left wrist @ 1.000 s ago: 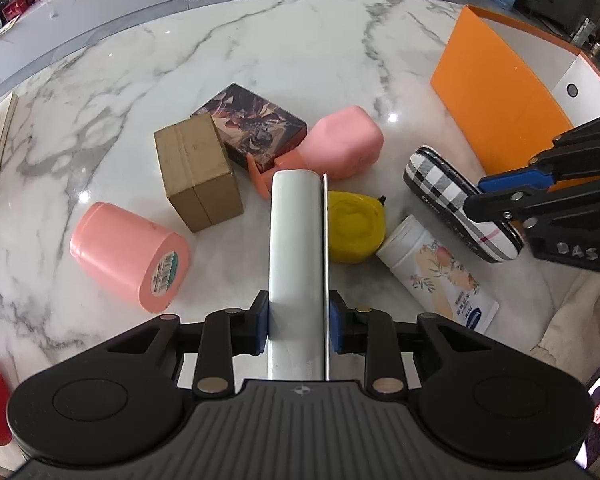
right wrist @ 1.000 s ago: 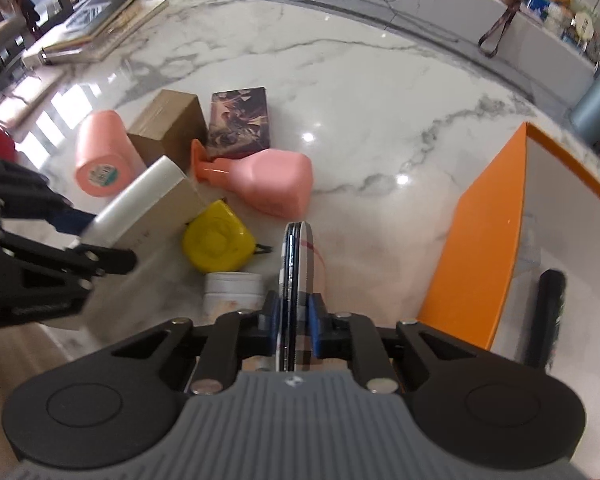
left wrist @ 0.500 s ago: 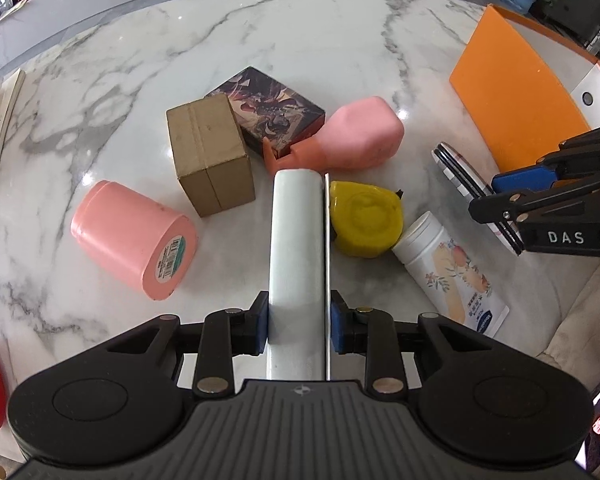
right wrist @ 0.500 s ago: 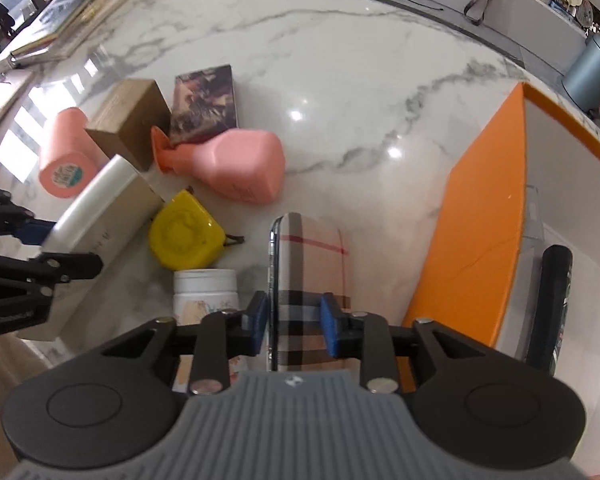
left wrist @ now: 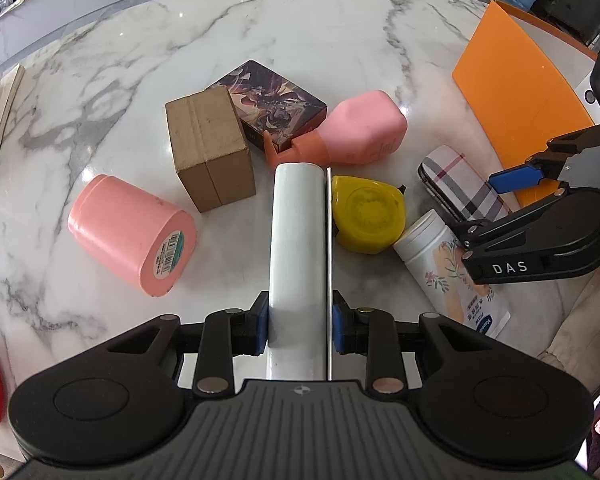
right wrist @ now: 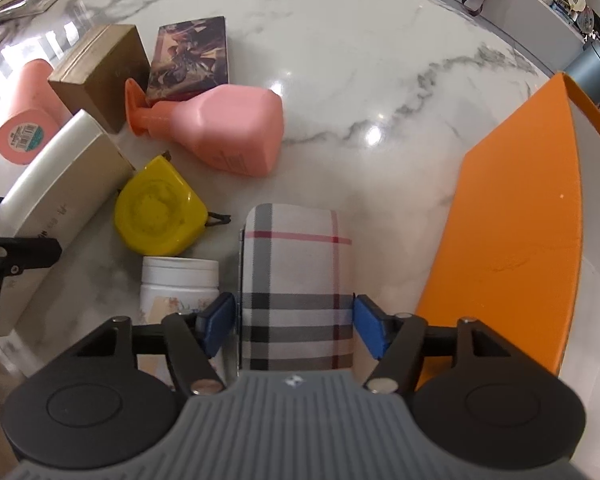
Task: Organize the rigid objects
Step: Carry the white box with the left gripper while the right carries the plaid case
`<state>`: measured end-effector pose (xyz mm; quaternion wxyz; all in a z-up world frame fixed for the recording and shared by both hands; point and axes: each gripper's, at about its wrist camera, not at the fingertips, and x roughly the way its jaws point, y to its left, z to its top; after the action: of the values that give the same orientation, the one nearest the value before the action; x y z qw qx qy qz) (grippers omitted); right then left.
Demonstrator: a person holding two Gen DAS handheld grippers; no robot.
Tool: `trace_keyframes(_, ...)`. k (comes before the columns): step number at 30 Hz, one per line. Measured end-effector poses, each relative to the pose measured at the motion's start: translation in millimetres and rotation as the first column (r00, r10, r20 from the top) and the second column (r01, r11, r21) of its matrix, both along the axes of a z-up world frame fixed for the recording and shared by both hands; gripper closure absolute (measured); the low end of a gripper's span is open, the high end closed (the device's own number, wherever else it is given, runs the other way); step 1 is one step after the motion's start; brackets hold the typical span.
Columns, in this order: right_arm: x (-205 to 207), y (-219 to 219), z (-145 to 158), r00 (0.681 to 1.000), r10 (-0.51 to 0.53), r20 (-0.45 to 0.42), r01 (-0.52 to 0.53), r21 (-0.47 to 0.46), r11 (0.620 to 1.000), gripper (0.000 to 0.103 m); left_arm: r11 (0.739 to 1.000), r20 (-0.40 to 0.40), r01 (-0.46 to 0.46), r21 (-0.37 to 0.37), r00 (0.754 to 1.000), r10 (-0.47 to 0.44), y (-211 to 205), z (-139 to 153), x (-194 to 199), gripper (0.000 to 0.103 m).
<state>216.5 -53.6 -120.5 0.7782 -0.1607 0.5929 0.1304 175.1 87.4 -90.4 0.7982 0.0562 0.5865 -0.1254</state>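
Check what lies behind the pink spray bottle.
Behind the pink spray bottle, a dark illustrated box lies flat on the marble table, against the bottle's orange nozzle. The box's near corner is covered by it.

My right gripper (left wrist: 512,196) hides the near end of the plaid case (left wrist: 460,184) and part of the white bottle (left wrist: 444,264). The white box (left wrist: 298,248) covers the yellow tape measure's (left wrist: 366,216) left edge. The orange bin (right wrist: 512,232) is cut by the frame edge. Label print on the pink cylinder (left wrist: 130,228) is too small to read.
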Motion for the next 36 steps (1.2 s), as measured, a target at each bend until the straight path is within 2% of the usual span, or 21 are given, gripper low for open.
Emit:
trace_keyframes(7,-1.1,-3.7,2.0,1.0,-0.016,0.004,0.015,0.022,1.0,0.042,1.0,-0.006,-0.011,-0.003,1.0,0.011,0.4,-2.4,1.1,0.07)
trace_keyframes(12,-6.5,-7.8,5.4,1.0,-0.016,-0.009,0.017,0.065,0.998,0.042,0.999,0.036,-0.035,-0.007,0.999,0.035,3.1,5.6,-2.5,0.07)
trace_keyframes(16,-13.7,-10.0,16.7,1.0,-0.022,0.016,0.02,0.101,0.995,0.042,0.999,0.081,-0.044,-0.02,0.996,0.045,1.1,18.5,-7.1,0.07)
trace_keyframes(26,-32.7,-19.1,76.3,0.991,-0.015,0.13,-0.012,0.211,0.977,0.042,0.999,0.166,-0.023,-0.049,0.986,0.031,-16.7,56.9,-20.4,0.07)
trace_keyframes(36,-52.6,-72.4,142.6,0.957,-0.098,0.272,0.016,0.289,0.957,0.042,0.993,0.283,0.045,-0.107,0.959,-0.013,-68.6,116.3,-22.4,0.07)
